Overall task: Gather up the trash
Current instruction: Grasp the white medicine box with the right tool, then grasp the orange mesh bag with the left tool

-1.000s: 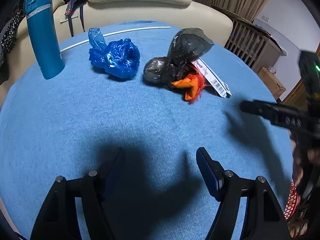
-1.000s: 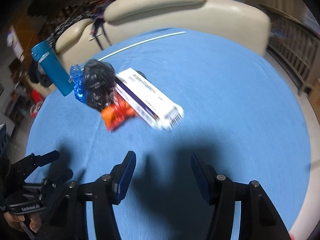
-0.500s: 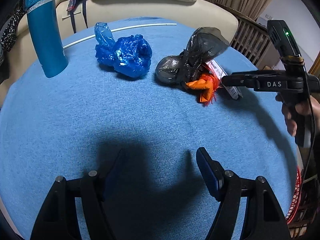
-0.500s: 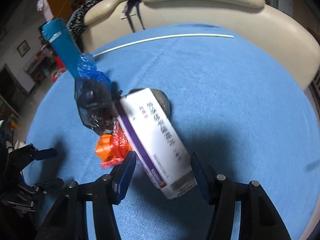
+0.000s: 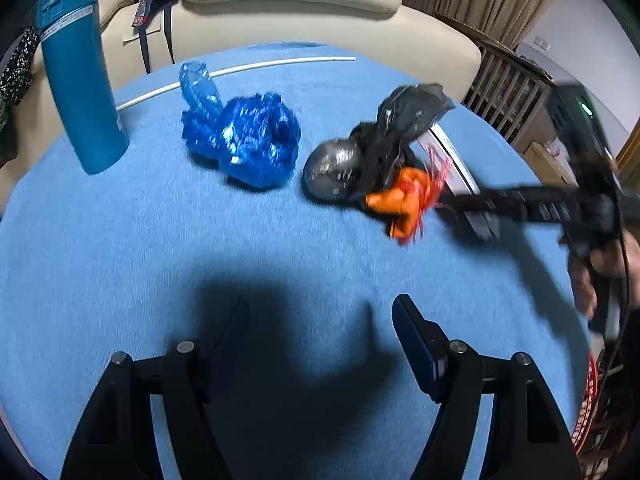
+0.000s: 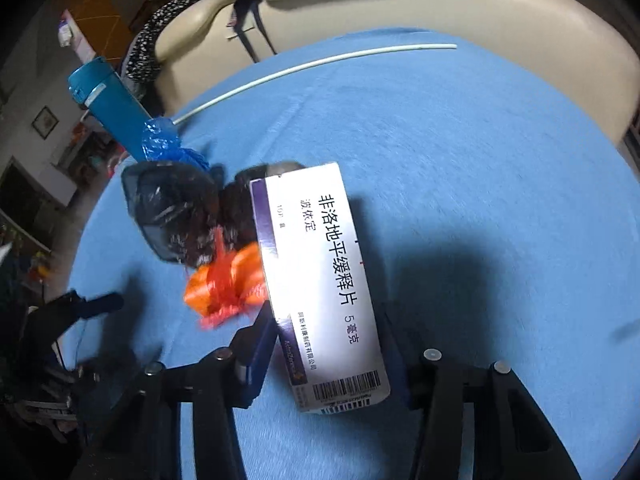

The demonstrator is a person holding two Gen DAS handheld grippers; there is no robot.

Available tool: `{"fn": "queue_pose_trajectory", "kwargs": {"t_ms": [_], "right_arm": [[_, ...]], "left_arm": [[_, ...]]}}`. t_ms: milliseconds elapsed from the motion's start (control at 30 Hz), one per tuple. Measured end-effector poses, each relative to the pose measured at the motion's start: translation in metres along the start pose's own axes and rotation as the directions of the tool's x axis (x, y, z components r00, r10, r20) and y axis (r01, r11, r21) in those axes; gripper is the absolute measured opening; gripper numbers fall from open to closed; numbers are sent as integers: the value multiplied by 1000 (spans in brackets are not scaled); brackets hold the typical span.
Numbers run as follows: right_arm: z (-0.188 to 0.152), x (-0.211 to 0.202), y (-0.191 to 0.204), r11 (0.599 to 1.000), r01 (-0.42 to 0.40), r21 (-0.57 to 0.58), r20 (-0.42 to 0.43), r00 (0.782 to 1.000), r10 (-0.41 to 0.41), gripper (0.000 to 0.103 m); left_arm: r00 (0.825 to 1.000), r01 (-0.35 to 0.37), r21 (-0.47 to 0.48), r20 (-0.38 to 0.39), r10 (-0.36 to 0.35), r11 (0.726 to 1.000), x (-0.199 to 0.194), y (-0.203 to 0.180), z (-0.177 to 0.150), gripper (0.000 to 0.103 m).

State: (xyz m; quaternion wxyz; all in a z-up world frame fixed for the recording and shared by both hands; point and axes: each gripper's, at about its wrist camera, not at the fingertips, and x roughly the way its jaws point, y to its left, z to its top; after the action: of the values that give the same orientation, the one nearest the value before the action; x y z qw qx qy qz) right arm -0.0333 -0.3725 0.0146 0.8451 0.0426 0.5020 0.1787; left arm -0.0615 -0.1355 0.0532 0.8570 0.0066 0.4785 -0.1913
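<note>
Right gripper closing around the medicine box (light, stiff card, best pinched across its long sides); left gripper hangs half-open, empty, bags at 12 o'clock.

Bright overhead light, hard dark shadows on blue cloth, motion blur, fisheye-warped dim edges.

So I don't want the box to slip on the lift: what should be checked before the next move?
1. Medicine box between the right gripper fingers: ok.
2. Firm grip: cannot tell, the jaws are closing.
3. Box clear of the orange net: not ok, they touch.
4. Black bag beside the box may drag: cannot tell.
5. Left gripper empty and open, clear of the pile: ok.
</note>
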Motion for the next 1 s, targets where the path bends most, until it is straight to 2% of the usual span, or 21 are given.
{"fn": "queue_pose_trajectory", "kwargs": {"t_ms": [100, 200, 400, 500, 567, 633, 800, 1000], "right_arm": [[-18, -15, -3, 998, 12, 61, 30, 999, -14, 53], [-36, -31, -4, 993, 9, 121, 62, 998, -16, 53], [-71, -56, -5, 980, 30, 195, 110, 993, -52, 53], [-79, -63, -9, 975, 13, 222, 135, 990, -44, 53], [-83, -67, -7, 973, 11, 232, 149, 988, -46, 53], [-85, -67, -5, 970, 8, 242, 154, 987, -47, 53], [-93, -67, 2, 969, 9, 247, 155, 987, -49, 53], [-106, -69, 12, 962, 5, 273, 162, 985, -51, 53]], "left_arm": [[1000, 26, 28, -6, -26, 999, 7, -11, 13, 74], [996, 83, 113, -37, -79, 990, 19, -31, 23, 74], [995, 98, 224, -41, -92, 970, 43, -57, 49, 74], [998, 64, 261, -39, -56, 963, 55, -66, 60, 74], [998, 62, 259, -47, -51, 964, 64, -67, 67, 72], [997, 64, 255, -64, -50, 965, 71, -68, 70, 49], [994, 97, 222, -70, -83, 970, 67, -61, 63, 45], [996, 85, 186, -37, -80, 979, 43, -53, 35, 44]]}}
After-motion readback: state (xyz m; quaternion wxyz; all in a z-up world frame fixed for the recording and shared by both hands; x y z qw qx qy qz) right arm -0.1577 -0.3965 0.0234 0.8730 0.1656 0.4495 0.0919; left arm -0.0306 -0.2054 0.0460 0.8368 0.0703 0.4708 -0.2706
